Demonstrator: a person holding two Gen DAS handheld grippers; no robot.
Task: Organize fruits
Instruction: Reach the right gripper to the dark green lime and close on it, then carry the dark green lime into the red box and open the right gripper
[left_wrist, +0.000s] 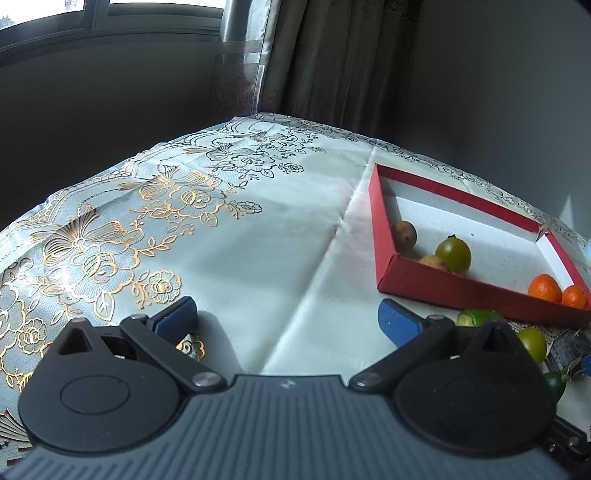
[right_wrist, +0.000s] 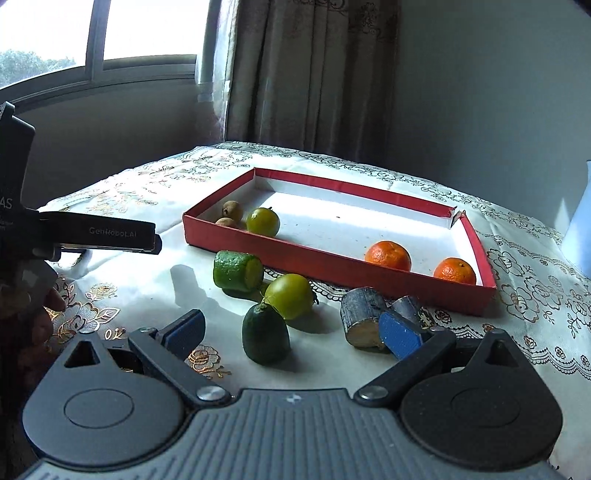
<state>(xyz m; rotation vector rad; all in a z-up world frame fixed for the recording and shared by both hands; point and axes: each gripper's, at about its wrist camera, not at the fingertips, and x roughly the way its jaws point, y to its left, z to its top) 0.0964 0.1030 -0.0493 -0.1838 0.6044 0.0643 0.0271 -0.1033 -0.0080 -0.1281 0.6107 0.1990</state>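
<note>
Beside the red tray (right_wrist: 325, 264), only the right wrist view shows bark-covered chunks (right_wrist: 360, 319); both claws gape wide.

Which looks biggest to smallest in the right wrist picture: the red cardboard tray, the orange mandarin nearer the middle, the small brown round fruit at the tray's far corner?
1. Red cardboard tray
2. Orange mandarin nearer the middle
3. Small brown round fruit

The brown fruit lies farther from the camera, so it may look a little smaller than it is.

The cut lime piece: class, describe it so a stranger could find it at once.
Find the red tray on the tablecloth. Just outside its near left corner lies the cut lime piece. Unlike the round green fruit and dark lime nearby, it is a stubby cylinder with a flat pale end.
</note>
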